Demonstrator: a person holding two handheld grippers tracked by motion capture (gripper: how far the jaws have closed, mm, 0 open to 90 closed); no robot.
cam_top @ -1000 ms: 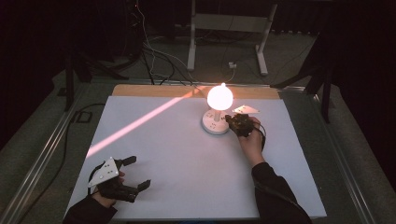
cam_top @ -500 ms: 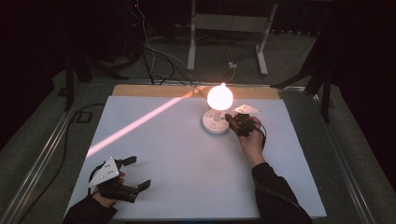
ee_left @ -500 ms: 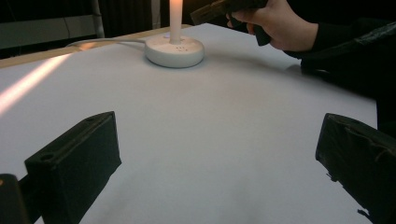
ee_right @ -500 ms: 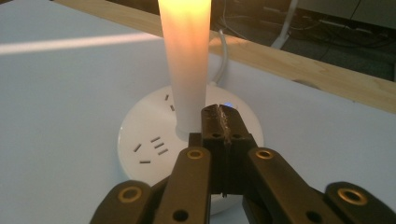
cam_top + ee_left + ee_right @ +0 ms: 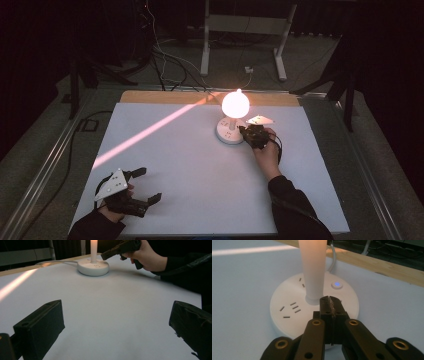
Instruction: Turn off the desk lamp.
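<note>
Lamp [image 5: 234, 117] lit, standing on its round white base [image 5: 312, 307] toward the far edge of the white table [image 5: 200, 175]; wooden strip [image 5: 165, 97] just behind the base. Right gripper [image 5: 329, 302] over the near rim of the base, jaws clenched together with nothing between them, tips just short of the lamp stem [image 5: 313, 270]. Blue-lit button [image 5: 336, 284] on the base beside the stem, slots on top. White cord [image 5: 53, 263] trails off the base. Left gripper [image 5: 142, 185] well apart from the lamp at the near corner, jaws spread wide, empty. Bare tabletop between it and the base.
</note>
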